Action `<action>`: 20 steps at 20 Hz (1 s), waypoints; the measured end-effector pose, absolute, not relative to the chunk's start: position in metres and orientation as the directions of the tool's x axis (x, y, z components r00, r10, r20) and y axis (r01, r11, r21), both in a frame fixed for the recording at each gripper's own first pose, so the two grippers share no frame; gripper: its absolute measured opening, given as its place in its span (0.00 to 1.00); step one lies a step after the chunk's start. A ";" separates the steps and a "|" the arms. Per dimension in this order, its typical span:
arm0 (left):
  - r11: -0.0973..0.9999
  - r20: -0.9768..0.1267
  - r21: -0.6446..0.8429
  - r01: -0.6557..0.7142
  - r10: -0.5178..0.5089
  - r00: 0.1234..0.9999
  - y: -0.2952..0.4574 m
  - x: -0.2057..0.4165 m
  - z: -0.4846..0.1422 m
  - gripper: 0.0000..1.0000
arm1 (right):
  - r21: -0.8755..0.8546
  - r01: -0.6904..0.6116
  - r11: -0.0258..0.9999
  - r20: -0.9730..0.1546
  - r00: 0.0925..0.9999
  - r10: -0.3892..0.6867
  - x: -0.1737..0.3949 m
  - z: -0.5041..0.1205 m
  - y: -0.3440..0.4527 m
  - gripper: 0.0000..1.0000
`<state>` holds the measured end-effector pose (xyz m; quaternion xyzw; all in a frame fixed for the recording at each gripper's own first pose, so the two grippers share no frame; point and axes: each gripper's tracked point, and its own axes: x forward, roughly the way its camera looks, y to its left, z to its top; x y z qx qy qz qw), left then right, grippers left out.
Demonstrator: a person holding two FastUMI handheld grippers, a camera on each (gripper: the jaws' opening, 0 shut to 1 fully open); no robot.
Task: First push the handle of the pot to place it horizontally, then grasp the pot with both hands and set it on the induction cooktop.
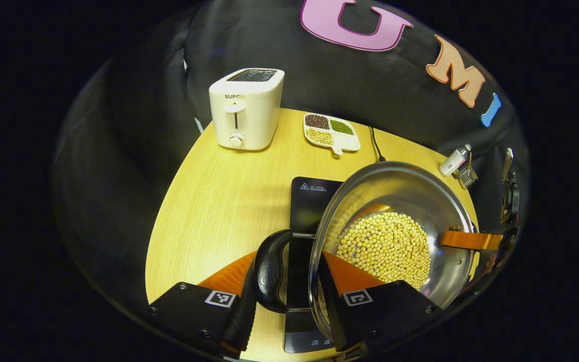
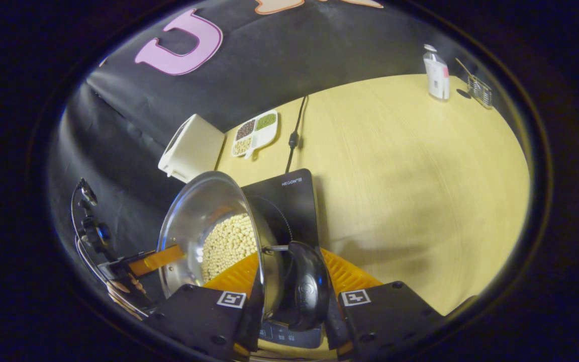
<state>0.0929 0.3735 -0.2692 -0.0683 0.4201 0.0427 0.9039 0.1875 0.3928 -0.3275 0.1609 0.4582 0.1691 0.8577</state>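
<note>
Step two in hand, I'd say: pot [image 1: 395,221] is up on both handles and hanging over the induction cooktop [image 1: 309,201]. In the left gripper view my left gripper [image 1: 289,296] sits at bottom centre, both fingers pressing across the black left handle [image 1: 269,271] and the adjoining rim, so it's clamped. In the right gripper view my right gripper [image 2: 292,301] is likewise closed on the right handle [image 2: 309,286] at bottom centre, rim between the fingers too. Pot is steel, holds a heap of pale soybeans [image 1: 385,246], and looks tilted in the right gripper view, though fisheye may exaggerate that. Cooktop lies just behind and under the pot on the wooden table [image 1: 219,201]; whether the base is touching the glass I can't tell. Next move, as I judge it: level the pot, centre it over the cooktop, lower both sides evenly so the beans don't slide, then release. Toaster [image 1: 247,108] and sample dish [image 1: 332,133] at upper centre are well clear
</note>
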 end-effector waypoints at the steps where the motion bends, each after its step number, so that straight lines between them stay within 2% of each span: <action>1: 0.986 -0.769 -0.087 -0.140 0.023 0.639 0.375 0.093 -0.272 0.63 | 0.427 -0.143 0.893 -0.731 0.526 0.434 0.190 -0.331 0.394 0.48; 2: 0.986 -0.770 -0.088 -0.145 0.025 0.638 0.375 0.095 -0.274 0.63 | 0.424 -0.145 0.894 -0.730 0.530 0.432 0.192 -0.334 0.395 0.48; 3: 0.984 -0.770 -0.092 -0.152 0.026 0.637 0.375 0.097 -0.277 0.64 | 0.417 -0.145 0.897 -0.730 0.534 0.426 0.195 -0.337 0.396 0.54; 4: 0.983 -0.775 -0.096 -0.159 0.026 0.631 0.375 0.097 -0.279 0.63 | 0.409 -0.144 0.901 -0.735 0.534 0.419 0.196 -0.340 0.394 0.48; 11: 0.985 -0.761 -0.063 -0.163 0.058 0.646 0.375 0.097 -0.277 0.65 | 0.413 -0.144 0.899 -0.727 0.543 0.421 0.200 -0.349 0.394 0.48; 16: 0.982 -0.758 -0.063 -0.180 0.071 0.648 0.376 0.096 -0.277 0.68 | 0.389 -0.160 0.907 -0.723 0.558 0.408 0.200 -0.347 0.392 0.53; 18: 0.980 -0.748 -0.051 -0.191 0.089 0.658 0.376 0.097 -0.273 0.71 | 0.373 -0.188 0.909 -0.721 0.557 0.412 0.193 -0.344 0.392 0.71; 19: 0.979 -0.736 -0.033 -0.199 0.111 0.668 0.380 0.097 -0.270 0.77 | 0.375 -0.199 0.905 -0.710 0.566 0.419 0.193 -0.340 0.392 0.80; 20: 0.979 -0.712 -0.023 -0.205 0.128 0.690 0.382 0.098 -0.267 0.88 | 0.382 -0.218 0.898 -0.686 0.584 0.434 0.195 -0.335 0.394 0.89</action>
